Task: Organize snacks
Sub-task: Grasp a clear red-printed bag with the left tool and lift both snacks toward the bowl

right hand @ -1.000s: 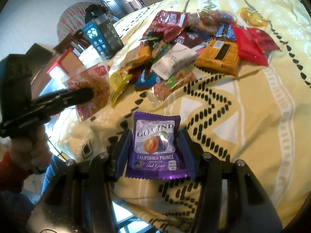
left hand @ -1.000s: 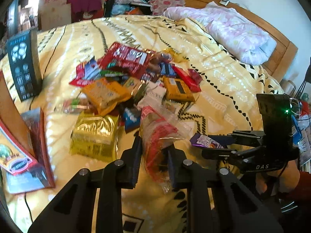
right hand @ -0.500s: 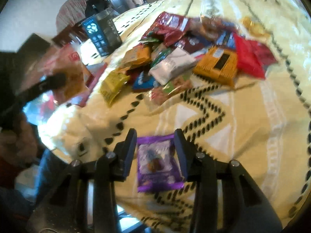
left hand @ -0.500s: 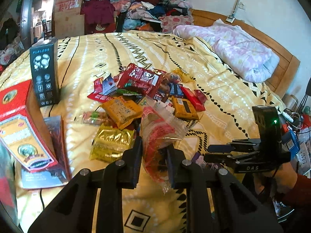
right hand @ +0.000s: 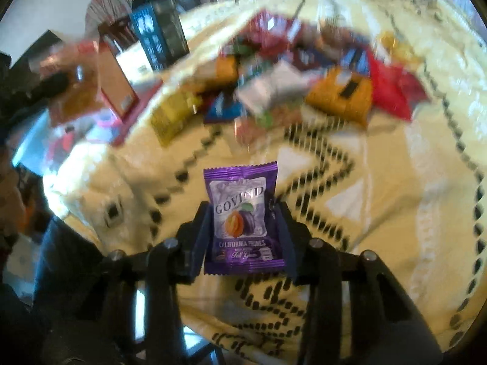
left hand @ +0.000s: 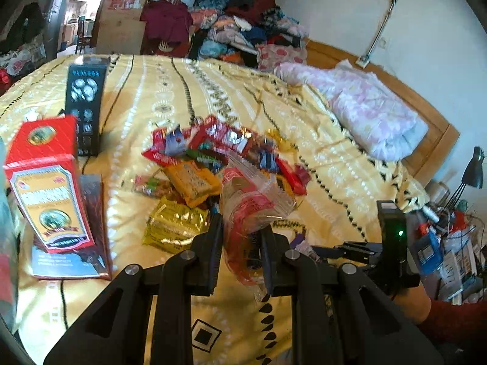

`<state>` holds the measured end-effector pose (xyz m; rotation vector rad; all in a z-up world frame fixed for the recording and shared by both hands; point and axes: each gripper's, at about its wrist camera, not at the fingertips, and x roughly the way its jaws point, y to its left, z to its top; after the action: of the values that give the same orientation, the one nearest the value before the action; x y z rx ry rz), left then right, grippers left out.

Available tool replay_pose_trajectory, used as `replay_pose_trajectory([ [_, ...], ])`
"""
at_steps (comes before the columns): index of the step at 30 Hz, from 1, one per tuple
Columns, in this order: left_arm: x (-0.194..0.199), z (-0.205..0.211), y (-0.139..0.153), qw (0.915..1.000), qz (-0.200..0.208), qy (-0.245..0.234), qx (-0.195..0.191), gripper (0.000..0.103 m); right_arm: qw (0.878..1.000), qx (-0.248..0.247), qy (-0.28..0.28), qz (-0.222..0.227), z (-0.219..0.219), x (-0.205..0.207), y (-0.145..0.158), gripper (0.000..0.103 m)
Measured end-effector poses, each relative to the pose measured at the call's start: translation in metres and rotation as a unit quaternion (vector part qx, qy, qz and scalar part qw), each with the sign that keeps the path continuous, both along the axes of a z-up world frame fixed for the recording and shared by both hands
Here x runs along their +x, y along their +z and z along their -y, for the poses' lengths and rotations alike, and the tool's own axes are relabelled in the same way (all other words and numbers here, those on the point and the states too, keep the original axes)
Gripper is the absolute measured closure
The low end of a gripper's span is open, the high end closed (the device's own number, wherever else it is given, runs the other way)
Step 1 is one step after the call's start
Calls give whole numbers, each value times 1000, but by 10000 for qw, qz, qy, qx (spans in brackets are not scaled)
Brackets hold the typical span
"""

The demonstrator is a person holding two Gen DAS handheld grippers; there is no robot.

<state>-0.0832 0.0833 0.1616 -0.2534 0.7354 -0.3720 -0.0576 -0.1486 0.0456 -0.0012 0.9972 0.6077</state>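
**Both grippers loaded: clear snack bag (left), purple prune packet (right)**

Left gripper (left hand: 242,237), lower centre of its view: jaws clamped on a clear snack bag (left hand: 248,203) with red print; bag stands up out of the jaws, crinkled top free. Right gripper (right hand: 243,222), lower centre of its view: jaws closing on a purple prune packet (right hand: 242,216); both pads look to be on its side edges, packet bowed slightly between them.

Judgement on the step: the packet is thin and slick, so the closing should finish before any lift; a squeeze across the flat middle would hold better than the edges, which may let it pivot or slip. The clear bag is floppy; carry it level and slowly so the contents do not swing.

Remaining snack pile (left hand: 219,158) sits mid-frame in the left view, well apart from both grippers. Red box (left hand: 45,182) and dark box (left hand: 86,103) stand at the left.

Surface: soft yellow patterned bedspread (left hand: 188,97), wrinkled. Room: pink quilt (left hand: 359,106) upper right, clothes heap (left hand: 243,33) at top, wooden bed frame (left hand: 438,140)
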Motion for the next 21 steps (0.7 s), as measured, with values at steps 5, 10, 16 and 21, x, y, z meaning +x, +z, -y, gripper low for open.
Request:
replay_pose_trajectory([
  [5, -10, -24, 35, 9986, 422, 241, -229, 81, 9977, 343, -98, 576, -4, 19, 59, 60],
  [10, -27, -62, 79, 9930, 912, 716, -228, 81, 9901, 719, 203, 1185, -45, 39, 128, 60],
  [16, -55, -136, 116, 9769, 1244, 1735, -39, 81, 9730, 1139, 1133, 1654, -140, 45, 195, 60],
  [21, -84, -209, 120, 9562, 1226, 2657, 11, 81, 9574, 1401, 1923, 1635, -230, 38, 219, 60],
])
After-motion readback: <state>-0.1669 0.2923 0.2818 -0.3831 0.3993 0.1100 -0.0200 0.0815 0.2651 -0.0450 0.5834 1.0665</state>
